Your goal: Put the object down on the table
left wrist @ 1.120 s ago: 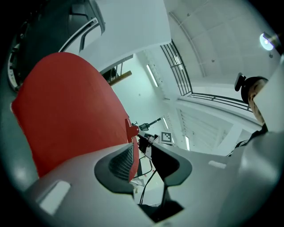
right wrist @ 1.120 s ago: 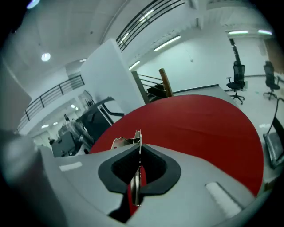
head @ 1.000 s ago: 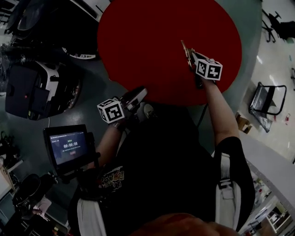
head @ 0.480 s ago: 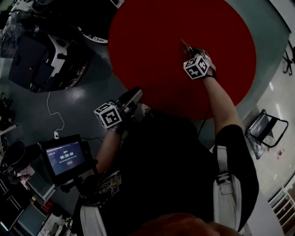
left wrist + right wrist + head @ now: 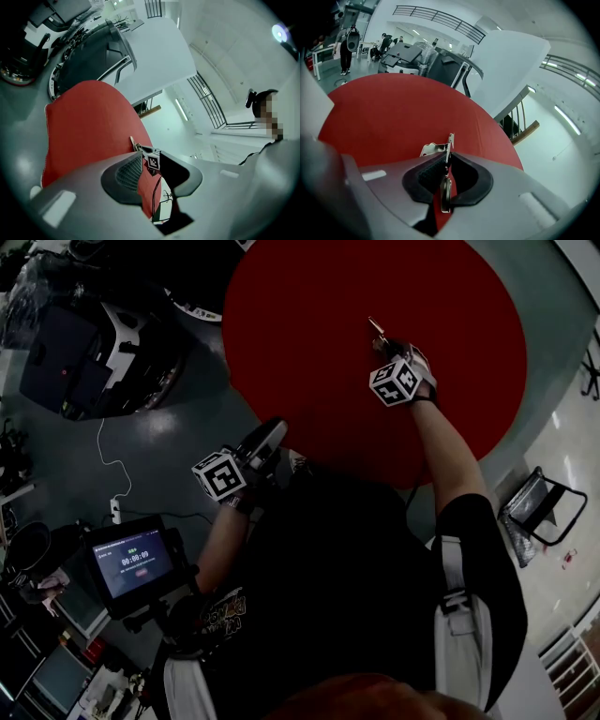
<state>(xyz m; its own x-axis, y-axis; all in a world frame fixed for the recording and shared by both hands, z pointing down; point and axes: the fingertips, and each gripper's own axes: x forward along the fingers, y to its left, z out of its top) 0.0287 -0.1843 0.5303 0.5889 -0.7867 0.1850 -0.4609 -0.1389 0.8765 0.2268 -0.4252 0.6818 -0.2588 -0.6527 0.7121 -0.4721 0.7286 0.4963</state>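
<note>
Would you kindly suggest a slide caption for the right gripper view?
Right gripper above the red table, its jaws just opening, a metal hinge between them.

The left tool held its grey jaws apart with nothing between them. Through the gap, far across the round red worktop, the right tool showed its marker cube, its jaws just eased wider with a thin metal piece between them. Dark machinery stood far left.
</note>
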